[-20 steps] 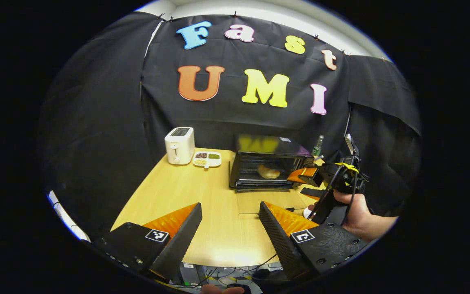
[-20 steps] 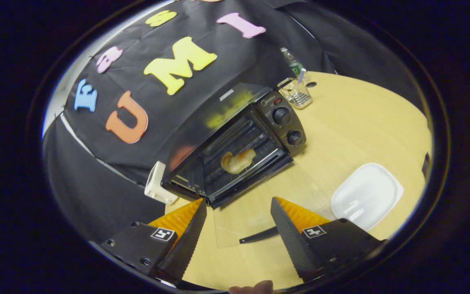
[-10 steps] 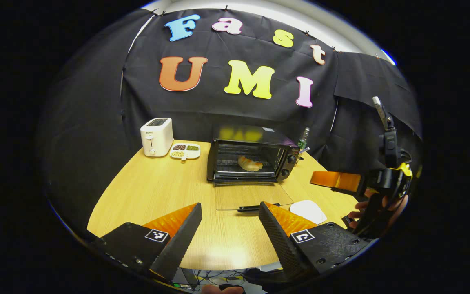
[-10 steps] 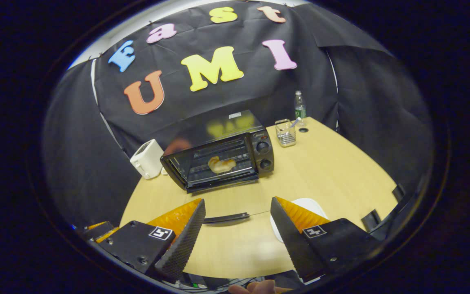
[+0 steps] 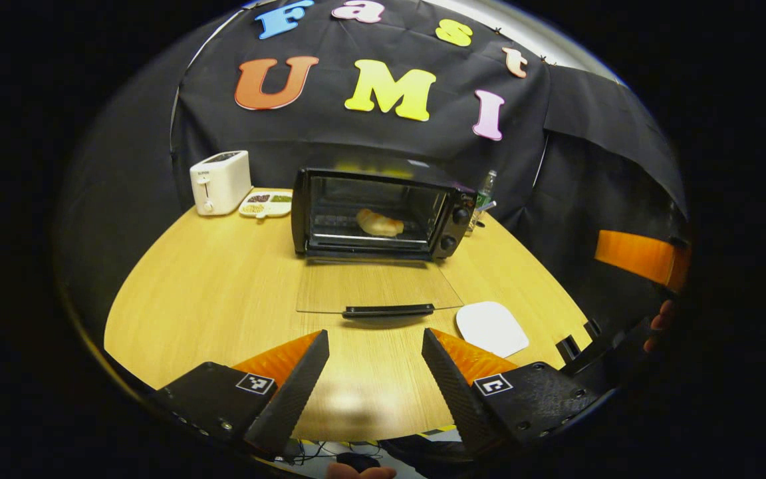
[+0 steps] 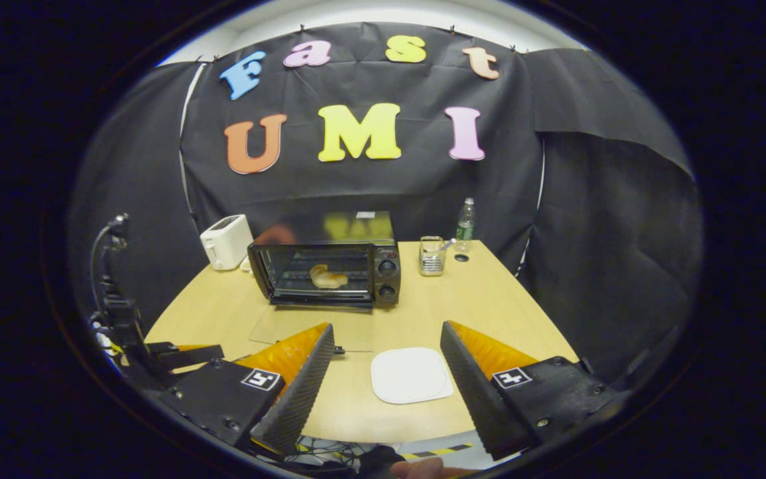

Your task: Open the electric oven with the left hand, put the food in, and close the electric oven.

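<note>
**Oven open, bread inside, both grippers empty**

Electric oven (image 5: 376,213): black metal box, far centre of the table, door dropped flat toward the near edge. Two round knobs (image 5: 456,228) stacked on its right panel. The brand mark above the knobs is too small to read.

Door (image 5: 376,286): clear glass pane lying level on the table, with a long dark bar handle (image 5: 388,310) along its near edge.

Food: a pale, curved bread roll (image 5: 379,223) resting on the wire rack inside the oven.

Table (image 5: 210,293): light wood grain, rounded near edge.

Plate (image 6: 411,374): white, square with rounded corners, bare, near right of the door.

Toaster (image 5: 220,181): white, boxy, far left. Beside it a white divided dish (image 5: 265,204) with small dark and green fillings.

Bottle (image 6: 465,225): clear plastic, green label, unreadable, far right against the wall. The right gripper view adds a clear ribbed cup (image 6: 431,255) holding a utensil just beside it.

Left gripper (image 5: 375,372): jaws spread wide, nothing between them, above the near table edge short of the handle.

Right gripper (image 6: 386,379): jaws spread wide, empty, above the plate. The left gripper view catches one of its fingers (image 5: 636,256) at far right.
</note>
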{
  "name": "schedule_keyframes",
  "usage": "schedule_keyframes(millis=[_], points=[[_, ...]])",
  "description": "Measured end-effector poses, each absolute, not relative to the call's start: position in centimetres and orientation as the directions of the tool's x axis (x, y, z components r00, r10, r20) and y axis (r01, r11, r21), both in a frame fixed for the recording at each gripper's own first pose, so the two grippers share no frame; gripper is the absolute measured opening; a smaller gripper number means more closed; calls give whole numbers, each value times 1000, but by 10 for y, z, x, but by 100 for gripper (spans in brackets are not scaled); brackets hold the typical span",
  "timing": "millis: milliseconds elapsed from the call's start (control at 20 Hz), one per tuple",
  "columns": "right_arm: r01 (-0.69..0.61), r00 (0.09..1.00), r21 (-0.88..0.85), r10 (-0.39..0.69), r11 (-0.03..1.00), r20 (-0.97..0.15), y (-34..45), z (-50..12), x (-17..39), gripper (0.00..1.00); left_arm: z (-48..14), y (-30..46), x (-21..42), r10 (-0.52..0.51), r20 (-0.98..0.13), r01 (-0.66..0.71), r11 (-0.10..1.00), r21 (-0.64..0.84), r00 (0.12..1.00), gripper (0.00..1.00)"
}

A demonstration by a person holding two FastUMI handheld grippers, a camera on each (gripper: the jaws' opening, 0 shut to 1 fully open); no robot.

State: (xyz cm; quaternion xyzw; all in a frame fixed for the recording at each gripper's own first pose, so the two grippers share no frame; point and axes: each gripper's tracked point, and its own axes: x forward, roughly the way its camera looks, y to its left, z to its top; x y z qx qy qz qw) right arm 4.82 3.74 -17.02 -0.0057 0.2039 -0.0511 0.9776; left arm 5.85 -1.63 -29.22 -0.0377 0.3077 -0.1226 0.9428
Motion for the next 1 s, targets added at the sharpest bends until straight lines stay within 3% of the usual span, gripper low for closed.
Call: schedule_keyframes(millis=[400, 800, 850, 900, 1000], points=[[211, 862, -55, -212, 976, -460, -36, -186, 33, 97, -375, -52, 95, -204, -682, 136, 979, -153, 702, 93], [288, 837, -27, -265, 957, -479, -72, -191, 33, 97, -409, -61, 126, -178, -723, 122, 984, -129, 667, 93], [294, 833, -19, -266, 956, -484, -73, -192, 33, 97, -409, -62, 130, -177, -719, 125, 984, -126, 672, 84], [297, 832, -15, -267, 955, -485, -73, -193, 32, 97, -408, -62, 134, -173, -715, 130, 985, -115, 677, 95], [303, 834, -11, -270, 953, -481, -71, -190, 33, 97, -408, -62, 135, -169, -715, 132, 985, -108, 679, 93]])
